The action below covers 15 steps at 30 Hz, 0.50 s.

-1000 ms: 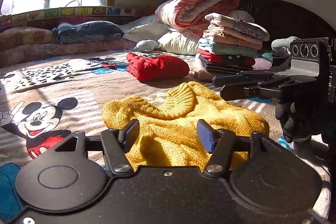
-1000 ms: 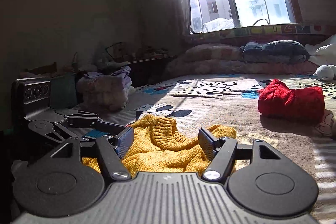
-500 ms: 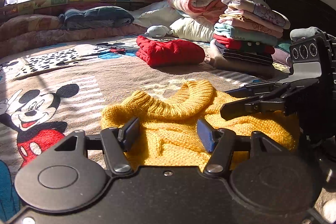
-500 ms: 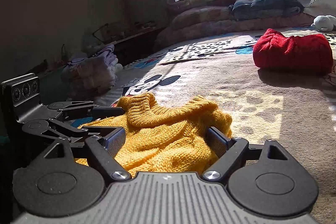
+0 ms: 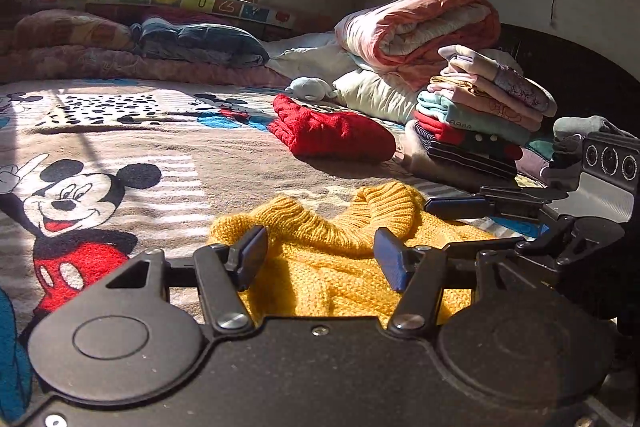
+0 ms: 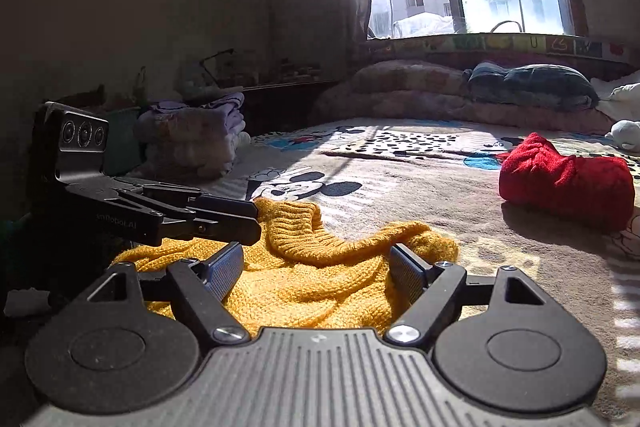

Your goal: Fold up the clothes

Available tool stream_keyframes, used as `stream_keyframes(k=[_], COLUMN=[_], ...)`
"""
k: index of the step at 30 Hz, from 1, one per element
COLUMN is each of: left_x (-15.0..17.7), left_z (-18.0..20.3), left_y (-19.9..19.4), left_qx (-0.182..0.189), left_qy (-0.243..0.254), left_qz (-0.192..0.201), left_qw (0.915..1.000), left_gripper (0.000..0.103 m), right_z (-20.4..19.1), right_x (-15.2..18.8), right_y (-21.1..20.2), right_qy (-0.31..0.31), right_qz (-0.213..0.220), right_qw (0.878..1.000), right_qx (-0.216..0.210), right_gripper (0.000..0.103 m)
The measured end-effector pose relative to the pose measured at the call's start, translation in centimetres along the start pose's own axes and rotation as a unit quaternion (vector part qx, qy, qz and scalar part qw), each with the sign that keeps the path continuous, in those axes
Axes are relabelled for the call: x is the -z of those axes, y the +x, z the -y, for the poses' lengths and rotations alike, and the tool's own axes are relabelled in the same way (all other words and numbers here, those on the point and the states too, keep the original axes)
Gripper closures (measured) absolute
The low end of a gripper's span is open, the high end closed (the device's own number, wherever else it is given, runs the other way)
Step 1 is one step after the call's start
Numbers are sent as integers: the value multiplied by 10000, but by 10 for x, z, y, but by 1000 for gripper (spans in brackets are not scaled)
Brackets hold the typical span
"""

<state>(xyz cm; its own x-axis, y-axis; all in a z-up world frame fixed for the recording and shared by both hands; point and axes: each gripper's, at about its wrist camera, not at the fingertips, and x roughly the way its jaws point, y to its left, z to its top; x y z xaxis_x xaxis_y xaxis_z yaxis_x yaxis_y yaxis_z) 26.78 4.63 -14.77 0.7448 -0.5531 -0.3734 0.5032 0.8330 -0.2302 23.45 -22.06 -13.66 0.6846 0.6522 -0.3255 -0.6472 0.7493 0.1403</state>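
A crumpled yellow knit sweater (image 5: 328, 267) lies on the Mickey Mouse bedspread (image 5: 120, 155), its ribbed collar (image 5: 388, 207) standing up. My left gripper (image 5: 320, 259) is open, low over the sweater's left side, with knit between its blue pads. From the opposite side my right gripper (image 6: 316, 265) is also open and straddles the same sweater (image 6: 304, 287). Each tool shows in the other's view: the right one's fingers (image 5: 456, 205) by the collar, the left one's fingers (image 6: 224, 231) over the collar edge.
A folded red sweater (image 5: 332, 135) lies further back on the bed. A stack of folded clothes (image 5: 480, 119) and a rolled pink quilt (image 5: 416, 31) stand at the far right. Pillows (image 6: 528, 83) line the window side. A clothes pile (image 6: 192, 139) sits off the bed.
Both grippers have come closer to the sweater and to each other. The right gripper's jaws stand a little wider. The sweater's collar is bunched higher.
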Motion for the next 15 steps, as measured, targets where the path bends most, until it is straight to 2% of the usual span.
stream_keyframes(k=[4,7,9,10,12,15], left_x=[3,4,3,1,-6,-12], left_z=[-8,-5,-3,-2,0,10], left_y=[9,12,7,1,-19,-51], left_qx=[65,39,28,29,81,378], left_qy=[-270,-193,-114,-93,-10,407], left_qz=[-256,-325,-227,-103,155,227], left_qw=[9993,9993,9997,9999,9998,9982], left_gripper=[44,44,44,44,45,45], right_z=[8,7,2,-1,-7,-22], right_x=[4,6,5,3,-2,0], right_y=[8,7,2,-6,-26,-46], right_qy=[307,314,208,142,122,-201], right_qz=[-250,-284,-182,15,379,286], right_qw=[9991,9989,9994,9997,9991,9993], right_qx=[132,185,221,220,141,158], right_gripper=[22,22,23,27,27,30])
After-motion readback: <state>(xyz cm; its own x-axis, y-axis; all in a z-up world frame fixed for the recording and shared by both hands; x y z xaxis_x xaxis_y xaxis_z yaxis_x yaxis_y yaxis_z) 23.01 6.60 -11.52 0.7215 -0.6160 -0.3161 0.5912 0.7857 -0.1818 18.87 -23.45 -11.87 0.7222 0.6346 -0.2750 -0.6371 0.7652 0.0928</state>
